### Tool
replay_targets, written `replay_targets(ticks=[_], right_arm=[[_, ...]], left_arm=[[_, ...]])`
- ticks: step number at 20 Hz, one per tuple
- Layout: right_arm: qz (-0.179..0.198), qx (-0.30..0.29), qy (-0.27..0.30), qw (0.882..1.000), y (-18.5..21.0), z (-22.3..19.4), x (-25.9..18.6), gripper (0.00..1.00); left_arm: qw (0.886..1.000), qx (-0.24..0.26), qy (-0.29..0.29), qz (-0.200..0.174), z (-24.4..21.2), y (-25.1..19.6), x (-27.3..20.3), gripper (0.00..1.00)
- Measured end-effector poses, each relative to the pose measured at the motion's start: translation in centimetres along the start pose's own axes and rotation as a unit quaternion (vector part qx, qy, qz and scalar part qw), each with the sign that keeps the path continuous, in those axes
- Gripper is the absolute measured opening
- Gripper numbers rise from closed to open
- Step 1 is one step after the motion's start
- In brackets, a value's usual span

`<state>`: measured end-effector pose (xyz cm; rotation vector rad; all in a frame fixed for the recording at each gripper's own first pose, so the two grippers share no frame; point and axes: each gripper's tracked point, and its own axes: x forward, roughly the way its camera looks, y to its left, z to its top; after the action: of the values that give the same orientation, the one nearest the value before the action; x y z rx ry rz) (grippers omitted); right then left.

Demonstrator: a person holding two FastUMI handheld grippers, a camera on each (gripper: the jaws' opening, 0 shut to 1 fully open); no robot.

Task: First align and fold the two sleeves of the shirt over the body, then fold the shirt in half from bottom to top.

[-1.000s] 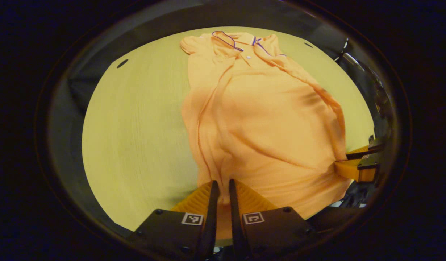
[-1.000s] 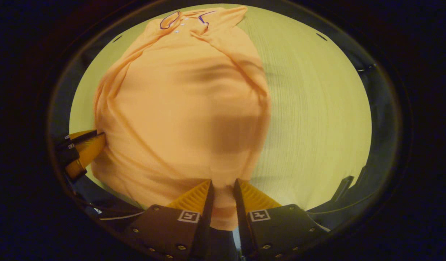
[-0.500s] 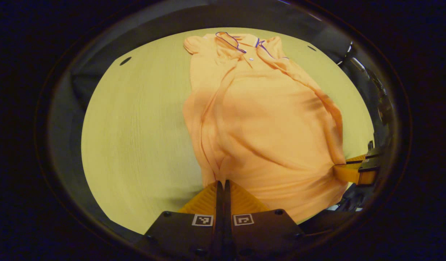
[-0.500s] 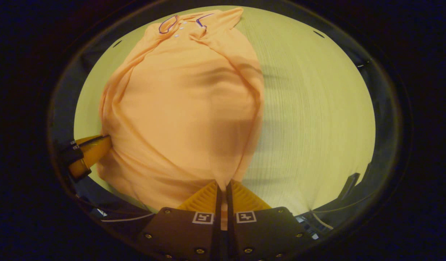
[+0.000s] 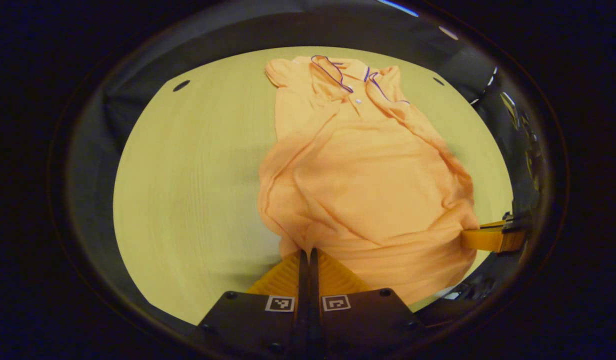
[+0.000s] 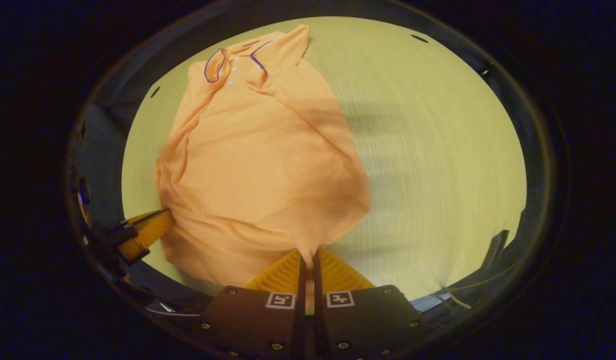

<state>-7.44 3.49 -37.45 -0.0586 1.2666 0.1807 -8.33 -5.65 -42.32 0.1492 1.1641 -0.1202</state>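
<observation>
A pale wooden table (image 5: 187, 190) takes up most of both views, and the orange shirt (image 5: 368, 180) lies on it with both sleeves already folded in over the body. In the left gripper view the shirt runs from its collar (image 5: 345, 75) at about 12 o'clock down to its hem at 6 o'clock; in the right gripper view the shirt (image 6: 257, 165) sits toward 10 o'clock, the collar (image 6: 235, 60) at about 11 o'clock. The cloth near the hem is bunched and raised off the table into loose folds. The left gripper (image 5: 305, 255) has its two fingers pressed together on the hem's corner at 6 o'clock. The right gripper (image 6: 308, 257) is likewise clamped on the hem's other corner, a pinch of cloth showing between its fingers. In the left gripper view the right gripper (image 5: 488, 239) shows at 4 o'clock, touching the hem; in the right gripper view the left gripper (image 6: 145, 232) shows at 8 o'clock against the cloth's edge.
</observation>
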Motion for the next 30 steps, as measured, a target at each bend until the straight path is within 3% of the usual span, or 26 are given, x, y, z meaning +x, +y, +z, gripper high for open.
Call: replay_targets(ticks=[8,18,30], right_arm=[[0.01,-0.013,-0.076,0.997,1.1,11.4,-2.5,0.08],[0.027,0.007,-0.176,0.984,2.8,27.7,-5.1,0.08],[0.019,0.01,-0.235,0.972,4.2,41.4,-3.3,0.08]], left_arm=[[0.998,0.0,-0.065,0.01,11.5,0.8,0.1,0.06],[0.986,0.022,-0.161,0.027,27.9,1.6,0.4,0.06],[0.976,0.033,-0.207,0.052,38.5,4.5,5.8,0.05]])
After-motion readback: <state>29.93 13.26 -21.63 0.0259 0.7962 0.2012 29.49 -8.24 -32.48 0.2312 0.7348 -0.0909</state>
